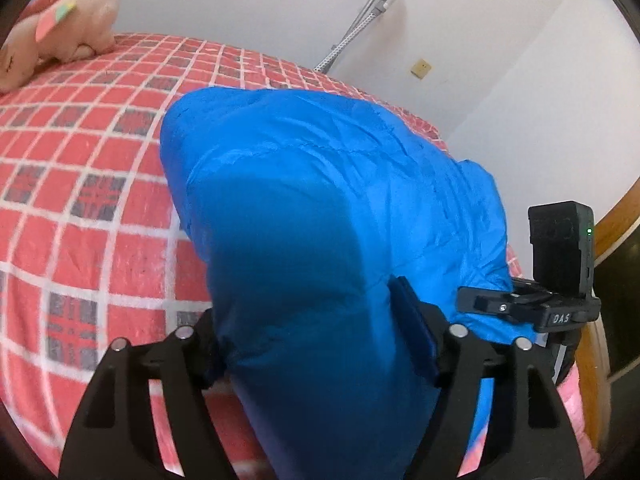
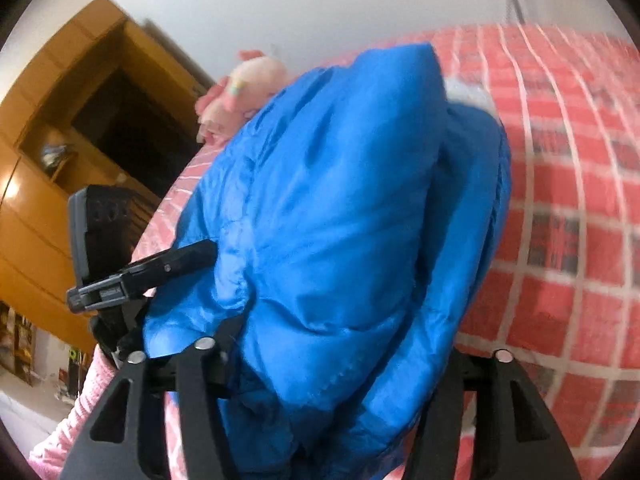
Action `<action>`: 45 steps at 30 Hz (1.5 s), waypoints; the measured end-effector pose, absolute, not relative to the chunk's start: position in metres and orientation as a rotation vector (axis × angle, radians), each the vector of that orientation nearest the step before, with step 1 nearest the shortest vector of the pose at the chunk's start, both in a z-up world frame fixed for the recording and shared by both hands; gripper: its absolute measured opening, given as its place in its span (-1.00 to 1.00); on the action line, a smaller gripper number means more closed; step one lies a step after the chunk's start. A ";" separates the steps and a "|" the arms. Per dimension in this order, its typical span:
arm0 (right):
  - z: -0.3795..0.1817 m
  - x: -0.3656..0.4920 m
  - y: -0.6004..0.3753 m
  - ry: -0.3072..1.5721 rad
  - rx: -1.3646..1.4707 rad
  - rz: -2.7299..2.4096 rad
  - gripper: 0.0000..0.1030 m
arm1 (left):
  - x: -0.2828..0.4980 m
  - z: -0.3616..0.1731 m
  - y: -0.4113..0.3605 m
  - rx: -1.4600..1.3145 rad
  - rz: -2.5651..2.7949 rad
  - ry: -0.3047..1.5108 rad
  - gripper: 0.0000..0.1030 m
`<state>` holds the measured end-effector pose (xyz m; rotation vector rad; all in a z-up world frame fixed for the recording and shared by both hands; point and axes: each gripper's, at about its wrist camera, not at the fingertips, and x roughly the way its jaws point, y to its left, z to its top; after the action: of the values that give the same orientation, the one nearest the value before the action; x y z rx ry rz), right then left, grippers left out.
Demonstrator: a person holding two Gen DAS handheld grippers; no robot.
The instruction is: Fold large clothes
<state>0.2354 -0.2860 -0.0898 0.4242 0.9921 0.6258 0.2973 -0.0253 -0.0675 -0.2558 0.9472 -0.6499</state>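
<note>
A big puffy blue jacket (image 1: 320,208) is bunched up over the bed (image 1: 80,184), which wears a red-and-white checked cover with grey squares. Both tools have hold of it at the near end, one on each side.

From the left wrist view, the left gripper (image 1: 316,344) has a thick fold of the blue fabric filling the space between its jaws; the cloth bulges out from 6 o'clock up through the middle of the frame, and the blue-padded finger at about 4 o'clock presses into it. The jaws stand fairly wide but are clamped on that wad. Off at 3 o'clock the other tool's black body pokes into the jacket's edge.

From the right wrist view, the right gripper (image 2: 340,356) likewise has the jacket packed between its jaws, the fabric spilling over the fingers so the pads are hidden; it is gripping the bundle. The left tool shows at 9 o'clock, its tip against the jacket's side, with a pink sleeve (image 2: 76,420) below it at 8 o'clock.

A pink plush toy (image 1: 60,28) lies at the far end of the bed, at 10 o'clock in the left view, well apart from the jacket. A wooden wardrobe (image 2: 52,184) stands beside the bed.
</note>
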 end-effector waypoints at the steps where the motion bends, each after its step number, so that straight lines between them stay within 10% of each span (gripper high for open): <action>1: -0.091 0.235 -0.289 0.992 0.436 0.631 0.19 | 0.297 -0.069 -0.025 -0.264 -0.659 0.944 0.44; 11: -0.054 0.206 -0.304 0.972 0.300 0.524 0.49 | 0.259 -0.045 -0.007 -0.184 -0.581 0.932 0.58; 29: -0.070 0.155 -0.319 0.973 0.280 0.337 0.45 | 0.215 -0.053 -0.006 -0.088 -0.483 0.888 0.60; 36: -0.036 0.100 -0.297 0.900 0.120 0.189 0.92 | 0.171 -0.023 -0.001 -0.020 -0.368 0.839 0.78; 45: -0.021 0.046 -0.268 0.838 0.142 0.206 0.92 | 0.110 -0.009 0.000 0.058 -0.244 0.771 0.86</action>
<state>0.0461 -0.2680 -0.0206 0.1418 0.8377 0.2055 0.1102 0.0002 -0.0086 0.0580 0.7707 -0.2440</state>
